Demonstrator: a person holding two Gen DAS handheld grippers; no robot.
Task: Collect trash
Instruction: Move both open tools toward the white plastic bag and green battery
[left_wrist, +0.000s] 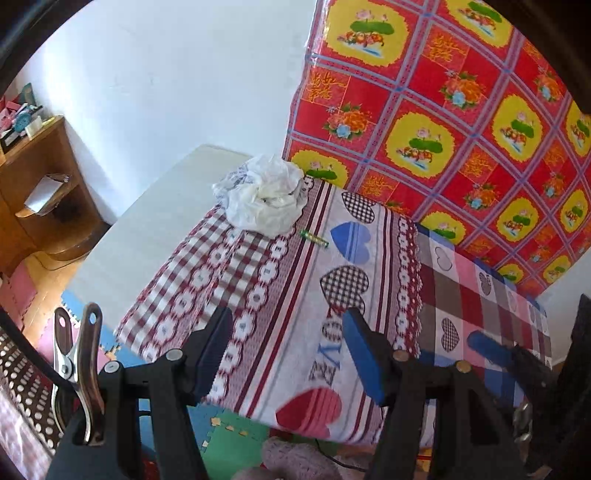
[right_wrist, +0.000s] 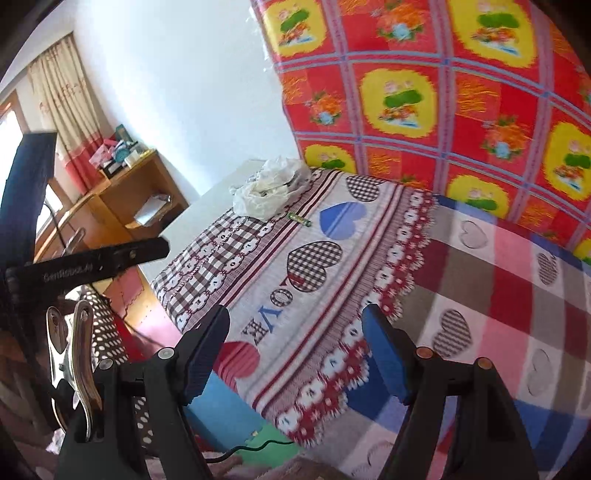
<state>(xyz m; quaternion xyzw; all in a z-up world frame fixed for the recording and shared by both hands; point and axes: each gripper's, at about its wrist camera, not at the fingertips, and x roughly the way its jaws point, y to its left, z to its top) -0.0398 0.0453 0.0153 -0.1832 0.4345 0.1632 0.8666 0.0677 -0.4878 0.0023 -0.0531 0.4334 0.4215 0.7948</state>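
Through my left wrist view, my left gripper (left_wrist: 286, 350) hangs open and empty above the near part of the heart-patterned cloth (left_wrist: 295, 295). The trash sits at the far end: a crumpled white plastic bag (left_wrist: 264, 197) and, just beside it, a small green wrapper (left_wrist: 314, 238). The wrapper lies flat, so I judge my pads could skid over it or pinch the cloth instead. The bag rests near the cloth's far edge, where bare tabletop (left_wrist: 147, 221) begins; a clumsy push might slide it off. Through my right wrist view, my right gripper (right_wrist: 295, 347) is likewise open with nothing between its pads. The floral sheet (right_wrist: 443, 92) closes off the right side, but the cloth between me and the bag is clear.
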